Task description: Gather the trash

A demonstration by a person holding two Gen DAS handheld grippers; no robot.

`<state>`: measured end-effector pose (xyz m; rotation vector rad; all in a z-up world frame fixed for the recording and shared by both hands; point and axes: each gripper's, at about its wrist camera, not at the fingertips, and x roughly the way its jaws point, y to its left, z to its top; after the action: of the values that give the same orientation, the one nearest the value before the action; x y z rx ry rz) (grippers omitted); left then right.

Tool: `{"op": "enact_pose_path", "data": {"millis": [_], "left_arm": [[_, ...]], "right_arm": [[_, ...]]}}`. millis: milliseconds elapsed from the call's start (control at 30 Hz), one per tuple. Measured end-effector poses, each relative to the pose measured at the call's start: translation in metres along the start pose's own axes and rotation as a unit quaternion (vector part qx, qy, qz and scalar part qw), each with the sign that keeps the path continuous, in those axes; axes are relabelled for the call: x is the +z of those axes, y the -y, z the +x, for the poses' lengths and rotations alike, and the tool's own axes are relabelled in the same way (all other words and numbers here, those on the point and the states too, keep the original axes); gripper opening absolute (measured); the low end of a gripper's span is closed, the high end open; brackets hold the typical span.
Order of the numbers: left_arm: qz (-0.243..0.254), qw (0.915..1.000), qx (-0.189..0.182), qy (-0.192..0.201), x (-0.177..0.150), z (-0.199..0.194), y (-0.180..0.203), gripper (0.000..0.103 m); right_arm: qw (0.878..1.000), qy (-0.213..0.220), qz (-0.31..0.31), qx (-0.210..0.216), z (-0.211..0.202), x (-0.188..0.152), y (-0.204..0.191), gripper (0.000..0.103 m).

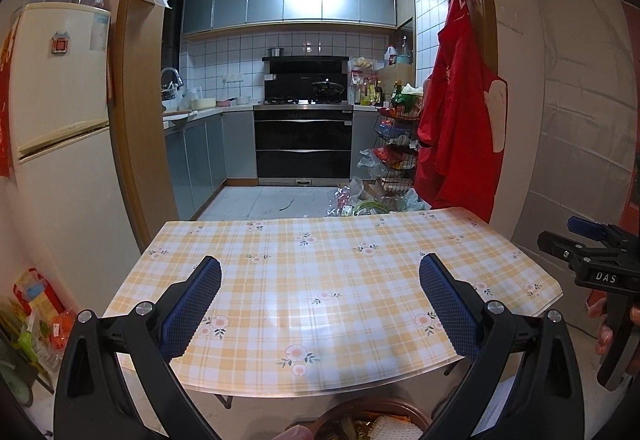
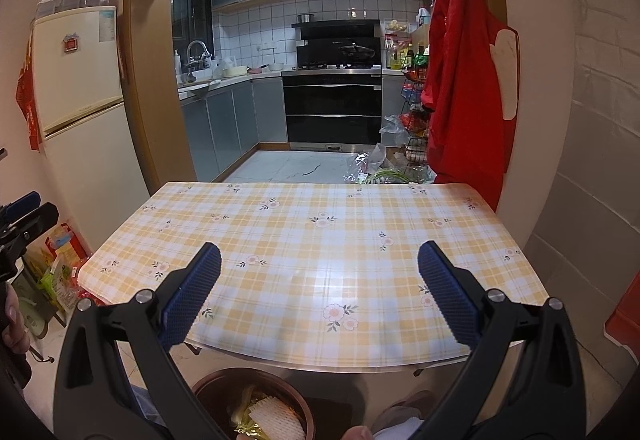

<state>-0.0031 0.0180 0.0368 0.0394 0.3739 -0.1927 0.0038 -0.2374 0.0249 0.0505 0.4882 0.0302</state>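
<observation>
Left jaws: the left gripper (image 1: pixel 320 304) had its blue-padded jaws spread wide, nothing between them, hanging over the near part of the counter.
Right jaws: same deal for the right gripper (image 2: pixel 319 300), jaws wide apart and empty, over the near edge of the counter.
Other-gripper sightings: the right gripper also poked into the left wrist view at the far right edge; the left one showed up at the far left edge of the right wrist view.
Counter: the counter (image 2: pixel 320 240) was covered in a yellow plaid cloth with little flowers, and the light glared off the middle of it.
Trash: the trash (image 2: pixel 272 420), a white foam net sleeve plus some yellowish wrapper stuff, sat inside the brown bin (image 2: pixel 216 380) down below the near edge of the counter, between the two grippers. The left wrist view only caught the top of that bin at the bottom of the frame.
Beyond the counter: a doorway opened onto a kitchen with a black oven (image 1: pixel 304 143) straight ahead.
Left side: a cream fridge (image 1: pixel 60 99) stood by the door frame, with packets on the floor below it.
Right side: a red apron (image 2: pixel 464 79) hung on the door frame, with a loaded wire rack (image 1: pixel 396 143) just behind it.
</observation>
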Motion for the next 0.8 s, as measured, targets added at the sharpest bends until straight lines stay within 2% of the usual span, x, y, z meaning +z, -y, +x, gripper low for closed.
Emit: {"op": "enact_pose_path", "data": {"millis": [800], "left_arm": [[0.021, 0.9994, 0.028, 0.002, -0.0047, 0.0013, 0.0012, 0.097]], "right_arm": [[1.000, -0.002, -0.011, -0.004, 0.0012, -0.0038, -0.0089, 0.097]]}}
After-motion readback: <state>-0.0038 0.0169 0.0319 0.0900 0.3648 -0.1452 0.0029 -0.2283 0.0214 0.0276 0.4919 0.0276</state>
